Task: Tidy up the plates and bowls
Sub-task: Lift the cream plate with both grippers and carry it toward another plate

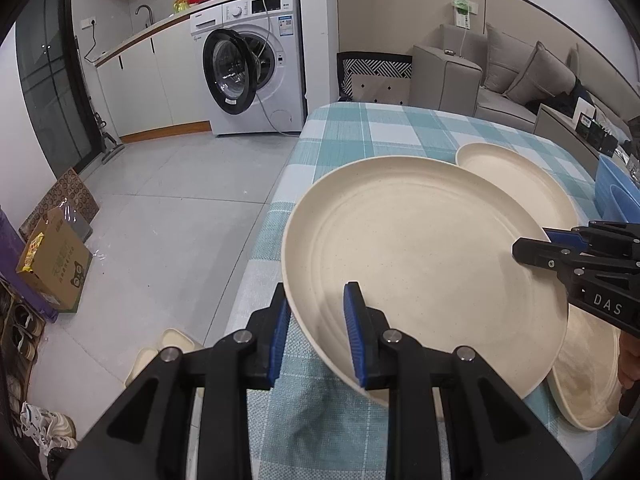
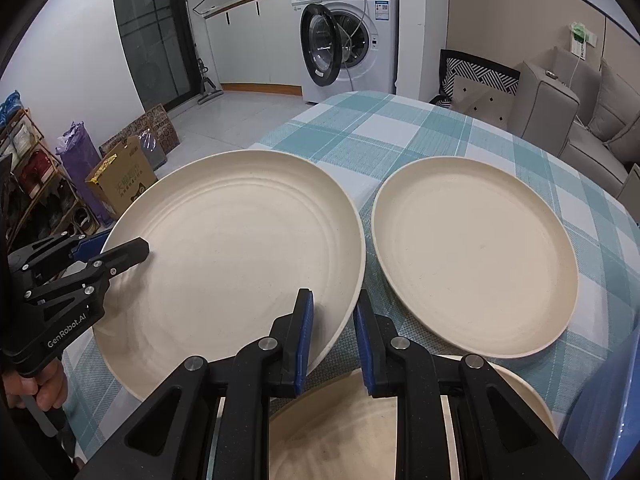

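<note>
Both pairs of jaws clamp the rim of one large cream plate (image 1: 420, 264). The left gripper (image 1: 318, 332) has one blue pad under the rim and one on the upper face, at the plate's near edge in the left wrist view. The right gripper (image 2: 332, 340) bites the opposite side of the rim the same way, one finger above and one outside the edge. Each gripper also shows in the other's camera, reaching in from the side.

The held plate is tilted and appears lifted off the checked tablecloth (image 2: 400, 128), hanging partly past the table's edge over the floor (image 1: 160, 208). A second plate (image 2: 476, 256) lies flat on the cloth just beside it, the rims close but apart. A third plate (image 2: 340, 432) lies beneath the right gripper, nearer the camera, partly under the held plate's edge. Something blue (image 1: 614, 192), bowl-like, sits at the far right of the table; its shape is cut off.

A hand (image 2: 40, 388) grips the left gripper's handle. Behind, a washing machine (image 1: 252, 68) stands with its door open, and a sofa (image 1: 520, 76) lines the wall.
</note>
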`<act>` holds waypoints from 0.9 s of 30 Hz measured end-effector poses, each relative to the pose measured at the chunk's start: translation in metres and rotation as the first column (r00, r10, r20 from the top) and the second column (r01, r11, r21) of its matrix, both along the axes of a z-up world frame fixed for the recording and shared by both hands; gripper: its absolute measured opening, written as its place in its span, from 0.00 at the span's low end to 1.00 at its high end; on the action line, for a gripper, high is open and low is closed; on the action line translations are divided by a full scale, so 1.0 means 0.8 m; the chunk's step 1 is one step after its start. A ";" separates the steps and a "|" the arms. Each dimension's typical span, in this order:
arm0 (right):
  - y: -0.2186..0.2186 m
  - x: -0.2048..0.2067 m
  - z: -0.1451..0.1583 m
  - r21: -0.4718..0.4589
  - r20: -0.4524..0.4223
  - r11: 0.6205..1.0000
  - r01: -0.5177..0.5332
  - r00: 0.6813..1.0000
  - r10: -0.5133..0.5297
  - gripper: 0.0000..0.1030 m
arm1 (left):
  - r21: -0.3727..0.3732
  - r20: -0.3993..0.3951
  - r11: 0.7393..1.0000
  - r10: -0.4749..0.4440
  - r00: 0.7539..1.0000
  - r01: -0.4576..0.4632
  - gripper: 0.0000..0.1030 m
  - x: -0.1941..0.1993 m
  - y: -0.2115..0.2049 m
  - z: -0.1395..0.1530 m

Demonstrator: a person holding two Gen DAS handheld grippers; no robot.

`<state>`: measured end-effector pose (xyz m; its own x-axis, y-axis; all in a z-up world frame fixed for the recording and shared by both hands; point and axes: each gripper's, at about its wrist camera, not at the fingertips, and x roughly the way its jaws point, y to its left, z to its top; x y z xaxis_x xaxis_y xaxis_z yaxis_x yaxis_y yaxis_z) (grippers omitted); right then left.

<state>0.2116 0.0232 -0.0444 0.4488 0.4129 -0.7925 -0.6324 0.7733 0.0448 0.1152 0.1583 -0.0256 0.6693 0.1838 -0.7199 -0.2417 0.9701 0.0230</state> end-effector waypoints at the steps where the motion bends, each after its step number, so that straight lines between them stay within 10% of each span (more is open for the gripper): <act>1: -0.002 -0.001 0.002 0.003 0.004 1.000 0.002 1.000 -0.002 0.20 | 0.002 0.004 1.000 -0.002 1.000 0.002 0.24 -0.001 -0.001 0.002; 27: -0.080 -0.036 0.046 0.051 0.042 0.994 0.092 0.995 -0.094 0.20 | 0.012 0.041 0.994 -0.113 0.993 0.113 0.25 -0.002 -0.056 0.028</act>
